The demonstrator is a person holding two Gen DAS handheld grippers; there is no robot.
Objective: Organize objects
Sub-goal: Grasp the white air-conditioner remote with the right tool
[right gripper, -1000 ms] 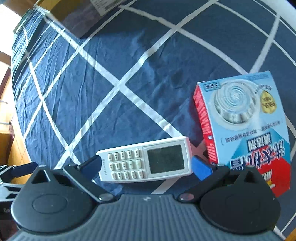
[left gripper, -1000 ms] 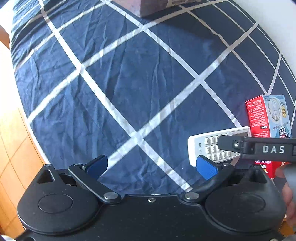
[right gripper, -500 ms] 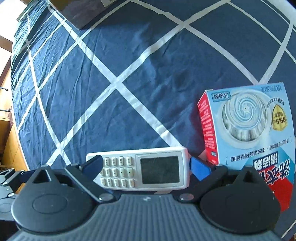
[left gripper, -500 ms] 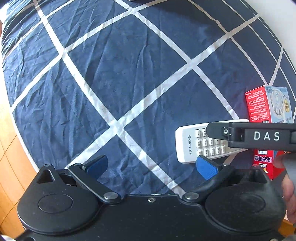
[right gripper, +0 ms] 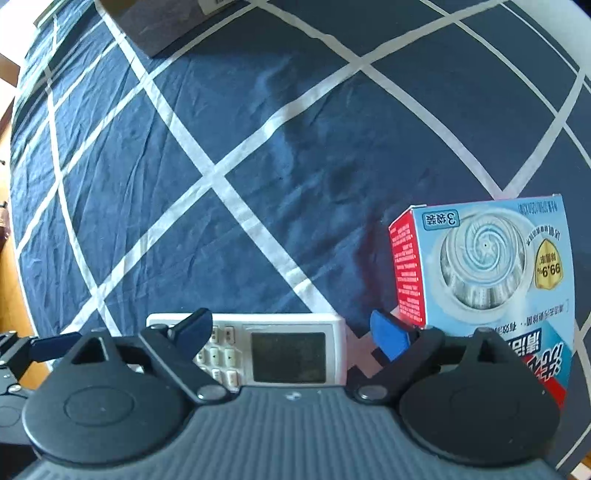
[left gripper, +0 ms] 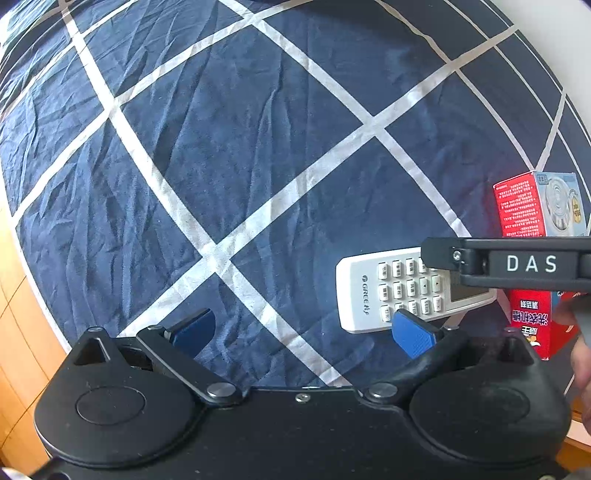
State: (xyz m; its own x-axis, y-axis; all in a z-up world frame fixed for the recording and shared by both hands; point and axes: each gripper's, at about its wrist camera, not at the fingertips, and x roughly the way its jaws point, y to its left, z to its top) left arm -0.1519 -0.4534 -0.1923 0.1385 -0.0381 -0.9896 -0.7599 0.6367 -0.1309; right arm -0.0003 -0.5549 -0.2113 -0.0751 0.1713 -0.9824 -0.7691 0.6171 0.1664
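Observation:
A white remote control (right gripper: 280, 350) lies flat on the navy checked cloth (right gripper: 258, 166). My right gripper (right gripper: 291, 332) is open and hangs over it, its blue fingers spread wider than the remote's screen end. The remote also shows in the left wrist view (left gripper: 399, 291), with the right gripper's black finger (left gripper: 517, 264) across it. My left gripper (left gripper: 303, 328) is open and empty over the cloth, left of the remote. A red and blue cleaner box (right gripper: 491, 273) stands just right of the remote; it also shows in the left wrist view (left gripper: 532, 221).
A cardboard box (right gripper: 162, 18) sits at the far end of the cloth. The cloth's near left edge drops to a wooden floor (left gripper: 14, 332). A hand (left gripper: 580, 354) shows at the right of the left wrist view.
My right gripper has come forward and down over the remote, which now lies partly under its body. The left gripper has drifted forward over the cloth. Both stay open.

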